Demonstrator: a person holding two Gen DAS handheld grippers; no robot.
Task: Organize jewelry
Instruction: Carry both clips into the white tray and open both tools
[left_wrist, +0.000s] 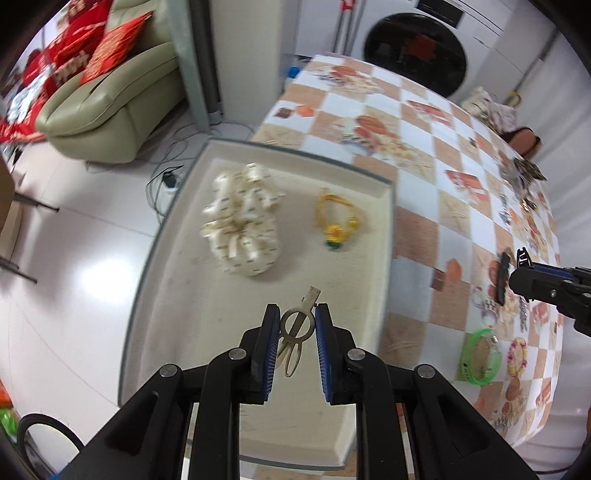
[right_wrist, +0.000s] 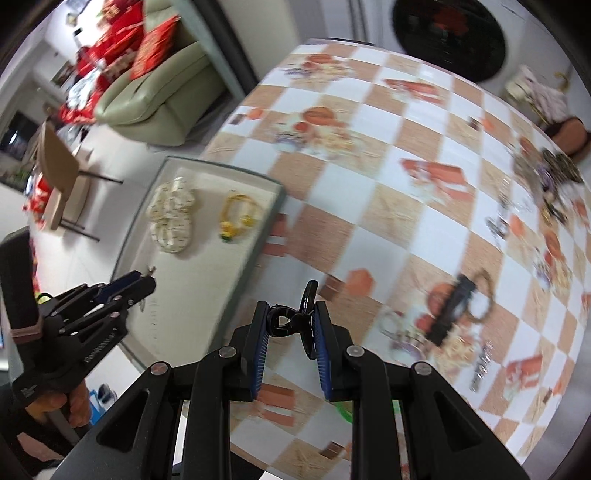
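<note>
My left gripper is shut on a metal hair clip and holds it above the near part of the white tray. In the tray lie a cream ribbon bow and a yellow bracelet. My right gripper is shut on a black hair clip and hangs above the checkered tablecloth, right of the tray. The left gripper also shows in the right wrist view, and the right gripper in the left wrist view.
Loose jewelry lies at the table's right: a green bangle, a black comb clip, a dark heap and small chains. A green sofa, a chair and a washing machine stand beyond the table.
</note>
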